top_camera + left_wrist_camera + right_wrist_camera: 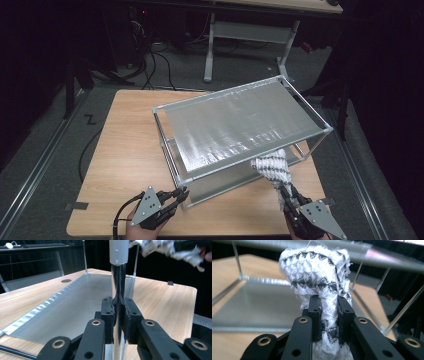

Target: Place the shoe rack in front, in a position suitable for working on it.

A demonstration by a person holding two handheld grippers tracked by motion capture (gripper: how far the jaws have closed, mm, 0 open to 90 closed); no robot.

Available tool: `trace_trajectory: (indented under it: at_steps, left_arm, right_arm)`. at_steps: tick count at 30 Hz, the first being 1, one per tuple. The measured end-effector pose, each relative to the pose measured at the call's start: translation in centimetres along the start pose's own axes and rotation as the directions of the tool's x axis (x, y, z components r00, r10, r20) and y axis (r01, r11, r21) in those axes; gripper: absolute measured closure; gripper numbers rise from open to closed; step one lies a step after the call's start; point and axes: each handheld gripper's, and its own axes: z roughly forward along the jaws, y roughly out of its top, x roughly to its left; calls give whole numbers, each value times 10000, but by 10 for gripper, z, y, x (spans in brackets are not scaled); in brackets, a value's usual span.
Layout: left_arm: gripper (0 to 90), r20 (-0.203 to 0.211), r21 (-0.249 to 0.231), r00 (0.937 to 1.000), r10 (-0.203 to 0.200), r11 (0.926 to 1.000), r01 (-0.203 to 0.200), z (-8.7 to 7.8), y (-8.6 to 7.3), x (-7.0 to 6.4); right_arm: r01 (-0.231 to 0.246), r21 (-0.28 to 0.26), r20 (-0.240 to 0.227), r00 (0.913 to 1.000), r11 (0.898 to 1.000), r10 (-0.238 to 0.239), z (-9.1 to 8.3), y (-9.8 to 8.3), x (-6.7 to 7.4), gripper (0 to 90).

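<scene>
The left hand-held gripper (181,192), at the bottom left of the high view, is clamped on a shiny corner post (118,305) of the metal shelf rack (240,127), keeping it steady on the worktop (125,150). The right hand-held gripper (289,194) is clamped on a black-and-white knitted cloth (273,167). The cloth is at the rack's lower right edge, so I think the wiping is just starting.

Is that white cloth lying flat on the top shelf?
No, the cloth is bunched between the right gripper's fingers, held up beside the rack.
</scene>
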Motion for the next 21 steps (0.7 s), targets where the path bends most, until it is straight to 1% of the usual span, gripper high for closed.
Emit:
trace_trajectory:
  at_steps: [4,6,8,10,11,14,16,19,21]
  left_arm:
    - [803,-24,19,10000,41,10000,-41,-2,0,-2]
    - [803,-45,28,10000,17,10000,-17,-5,-1,-4]
    - [804,-49,-4,10000,-24,10000,24,-8,-2,-7]
    - [803,-45,38,9999,96,9999,-96,-10,-1,-11]
    - [802,-44,33,9999,105,9999,-105,-11,-2,-12]
    - [801,-116,65,9997,208,9998,-207,-16,-2,-14]
    - [800,-202,93,9995,231,9997,-230,-19,-3,-15]
    - [800,-323,132,9992,230,9997,-226,-24,-4,-16]
    - [799,-380,126,9990,249,9996,-244,-27,-4,-17]
  right_arm:
    - [-39,-688,164,9999,9976,51,-3,16,-5,774]
    - [-42,-1053,224,9997,9944,66,-4,25,-6,773]
    - [-118,-1428,251,9996,9897,155,-3,35,-7,773]
    - [-210,-1722,189,9995,9848,247,0,45,-7,772]
    - [-250,-1883,115,9996,9818,277,4,52,-7,771]
    - [-251,-2005,103,9996,9794,277,15,63,-6,769]
    - [-268,-1925,91,9995,9809,290,30,71,-8,768]
    - [-298,-1496,126,9994,9883,320,60,80,-13,768]
    - [-358,-1141,150,9992,9928,378,78,81,-16,769]
